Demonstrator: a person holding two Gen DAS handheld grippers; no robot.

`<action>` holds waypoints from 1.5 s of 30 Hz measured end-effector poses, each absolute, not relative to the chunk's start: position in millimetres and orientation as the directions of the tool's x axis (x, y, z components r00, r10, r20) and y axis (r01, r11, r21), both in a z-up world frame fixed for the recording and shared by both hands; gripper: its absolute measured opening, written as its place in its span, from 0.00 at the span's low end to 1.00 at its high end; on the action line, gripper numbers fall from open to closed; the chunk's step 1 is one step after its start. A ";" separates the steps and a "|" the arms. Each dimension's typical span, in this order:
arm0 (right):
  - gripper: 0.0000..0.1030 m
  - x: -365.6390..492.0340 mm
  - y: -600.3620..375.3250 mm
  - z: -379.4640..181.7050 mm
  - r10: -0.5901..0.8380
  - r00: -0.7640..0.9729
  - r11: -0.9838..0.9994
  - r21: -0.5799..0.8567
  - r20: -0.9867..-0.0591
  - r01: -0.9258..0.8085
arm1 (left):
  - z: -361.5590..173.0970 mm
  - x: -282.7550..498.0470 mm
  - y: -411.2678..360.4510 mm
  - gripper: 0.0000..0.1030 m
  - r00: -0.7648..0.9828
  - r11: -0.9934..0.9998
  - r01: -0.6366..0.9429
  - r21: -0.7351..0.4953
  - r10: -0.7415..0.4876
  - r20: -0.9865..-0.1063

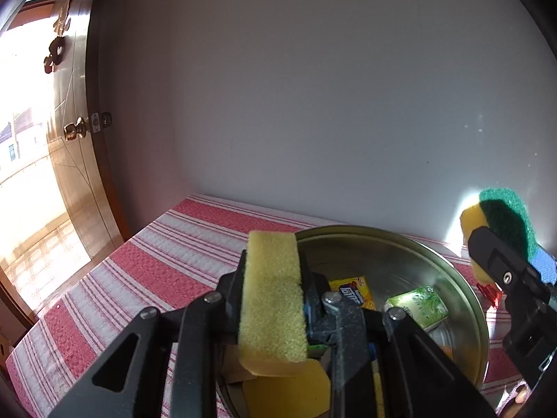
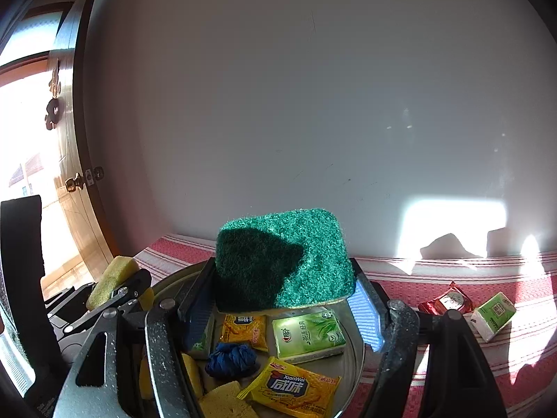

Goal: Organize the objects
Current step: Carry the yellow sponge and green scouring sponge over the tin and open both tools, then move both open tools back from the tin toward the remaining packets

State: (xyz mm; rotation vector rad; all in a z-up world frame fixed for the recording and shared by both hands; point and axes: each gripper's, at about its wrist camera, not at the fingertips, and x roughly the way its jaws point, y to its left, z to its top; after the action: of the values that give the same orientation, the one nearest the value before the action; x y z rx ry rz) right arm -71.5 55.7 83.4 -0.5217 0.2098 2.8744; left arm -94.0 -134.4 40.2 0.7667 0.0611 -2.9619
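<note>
**Both grippers holding sponges over the metal bowl**

Left gripper [image 1: 271, 299]: jaws narrow, clamped on a plain yellow sponge [image 1: 273, 296] that stands on edge between the fingers. It hangs over the near-left rim of the bowl [image 1: 452, 271].

Right gripper [image 2: 282, 296]: jaws part-way apart, pads pressed on both sides of a green-topped sponge [image 2: 285, 261], scouring face up, thin yellow layer underneath. It sits above the far half of the bowl [image 2: 357, 348].

Bowl contents, right wrist view:
- green tissue pack [image 2: 308, 334], about 2 o'clock from centre
- small yellow snack packet [image 2: 245, 331] at 11 o'clock
- crumpled blue ball [image 2: 231, 358] near centre
- large yellow packet [image 2: 294, 390] at 5 o'clock
- yellow sponge pieces [image 2: 222, 400] at 7 o'clock

Outside the bowl, at 3 o'clock on the red-striped cloth [image 2: 522, 365]: a red packet [image 2: 447, 303] just beside a second tissue pack [image 2: 492, 315], both in sunlight.

Open door [image 1: 75, 160] at 9 o'clock, left wrist view.
</note>
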 end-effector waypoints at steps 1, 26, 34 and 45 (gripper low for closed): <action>0.70 -74.4 55.1 83.1 0.180 -0.913 -0.968 0.098 -0.365 -0.230 | 39.4 -94.2 -133.2 0.21 -0.868 -0.996 0.089 -0.014 -0.071 -0.491; 0.70 -152.4 60.1 64.5 0.160 -0.782 -0.972 0.042 -0.602 -0.231 | 8.7 -122.1 -130.3 0.52 -0.762 -0.995 0.083 0.062 -0.103 -0.640; 0.76 -138.7 85.0 60.5 0.023 -0.806 -0.943 0.254 -0.591 -0.214 | 13.9 -119.9 -127.9 0.99 -0.778 -0.992 0.104 0.075 -0.128 -0.615; 0.76 -66.9 125.5 69.4 0.082 -0.915 -0.895 0.374 -0.395 -0.242 | 30.6 -106.9 -164.7 1.00 -0.823 -0.966 0.250 -0.058 -0.181 -0.538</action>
State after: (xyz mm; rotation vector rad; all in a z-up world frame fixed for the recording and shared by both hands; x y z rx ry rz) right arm -66.9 125.5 69.4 -0.5607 0.6344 2.8485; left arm -106.9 -164.7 30.6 0.8058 0.1850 -2.7950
